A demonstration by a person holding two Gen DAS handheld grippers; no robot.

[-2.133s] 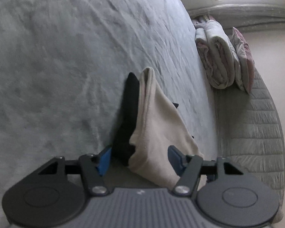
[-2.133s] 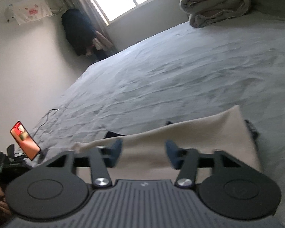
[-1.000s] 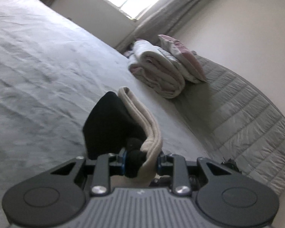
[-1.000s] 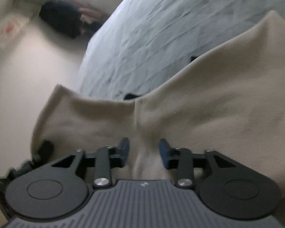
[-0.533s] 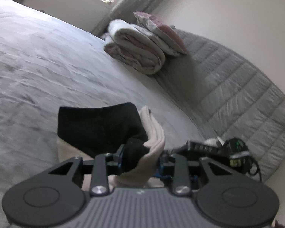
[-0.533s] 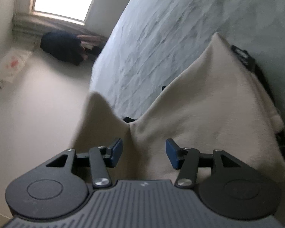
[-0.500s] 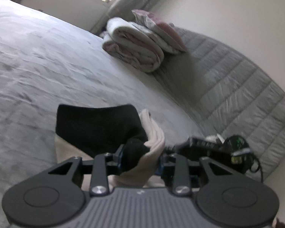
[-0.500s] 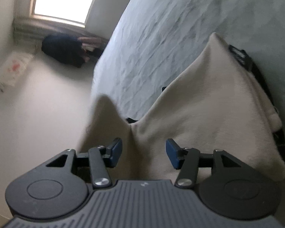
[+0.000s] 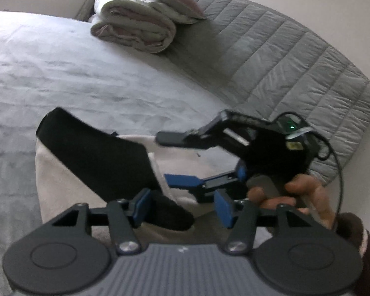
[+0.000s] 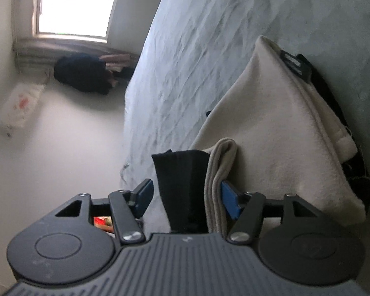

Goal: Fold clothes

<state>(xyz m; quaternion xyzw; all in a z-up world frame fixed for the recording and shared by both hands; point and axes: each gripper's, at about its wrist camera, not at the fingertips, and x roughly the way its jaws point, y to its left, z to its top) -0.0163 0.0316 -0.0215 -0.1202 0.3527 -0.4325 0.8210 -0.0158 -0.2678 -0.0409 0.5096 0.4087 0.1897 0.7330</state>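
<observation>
A grey bed point(image 9: 68, 74) fills the room, with a quilted headboard point(image 9: 271, 56) at one end, a rolled duvet point(image 9: 133, 29) against it and a window point(image 10: 76, 5) on the far wall. On the sheet lies the garment point(image 10: 278, 133), cream fleece outside with a black lining point(image 9: 96, 155) showing where an edge is turned up.

The left tongs point(image 9: 182, 206) stand parted, blue pads well apart, with a bunch of black and cream cloth lying loosely between them; it does not look pinched. The right tongs point(image 10: 185, 194) are also parted, a doubled edge of the garment sitting in the gap and resting against one pad only. From the left camera the right tongs point(image 9: 185, 157) appear just beyond, held by the person's hand point(image 9: 296, 197).

I would say a fold has just been laid and the cloth let go. To do this well, both tongs should back straight out along the fold line without dragging the edge, so the layers stay stacked; then the turned-up black corner wants smoothing flat so the cream edges line up before the next fold.

No basket, box or drawer is in sight, so nothing is held in any container here.
</observation>
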